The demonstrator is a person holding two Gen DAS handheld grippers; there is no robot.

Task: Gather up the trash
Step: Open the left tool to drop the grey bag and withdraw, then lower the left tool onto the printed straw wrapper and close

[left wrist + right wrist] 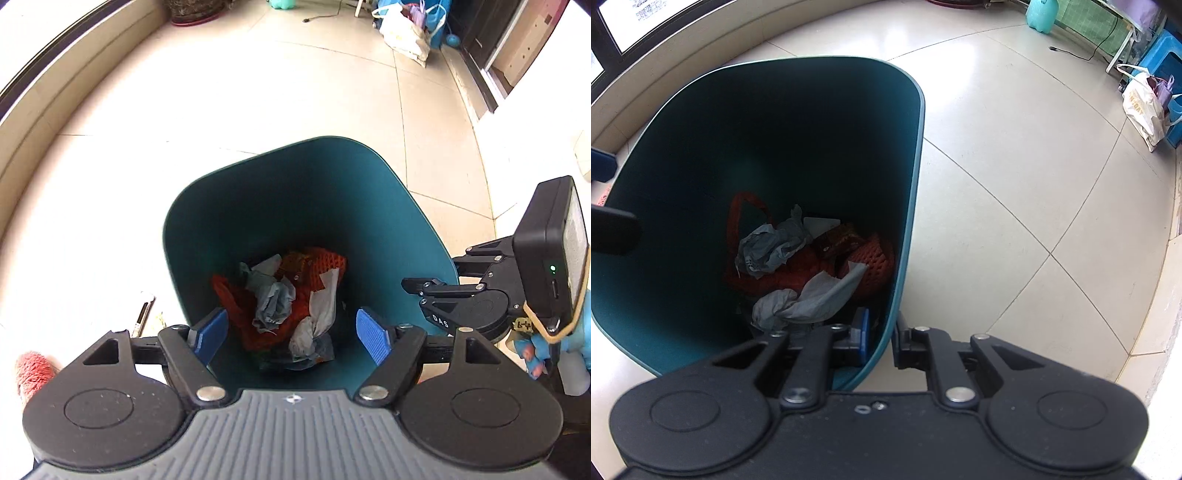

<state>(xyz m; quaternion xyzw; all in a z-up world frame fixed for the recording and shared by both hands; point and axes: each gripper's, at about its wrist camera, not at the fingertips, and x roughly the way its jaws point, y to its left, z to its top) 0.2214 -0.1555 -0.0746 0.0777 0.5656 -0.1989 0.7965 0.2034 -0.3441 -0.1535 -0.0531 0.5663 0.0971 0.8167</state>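
Observation:
A teal trash bin (280,177) stands on the tiled floor, also in the right wrist view (701,110). Inside lie crumpled grey paper (271,299) and orange net bags (317,264), seen also in the right wrist view as grey paper (772,243) and orange netting (875,258). My left gripper (291,336) is open and empty over the bin's mouth. My right gripper (881,339) is shut on the bin's right rim, one finger inside and one outside; it shows from the side in the left wrist view (436,291).
A small dark stick-like object (142,315) and a red fuzzy thing (31,369) lie on the floor left of the bin. Bags (406,29) and a blue stool (1161,59) stand far off. A window ledge (683,70) curves behind the bin.

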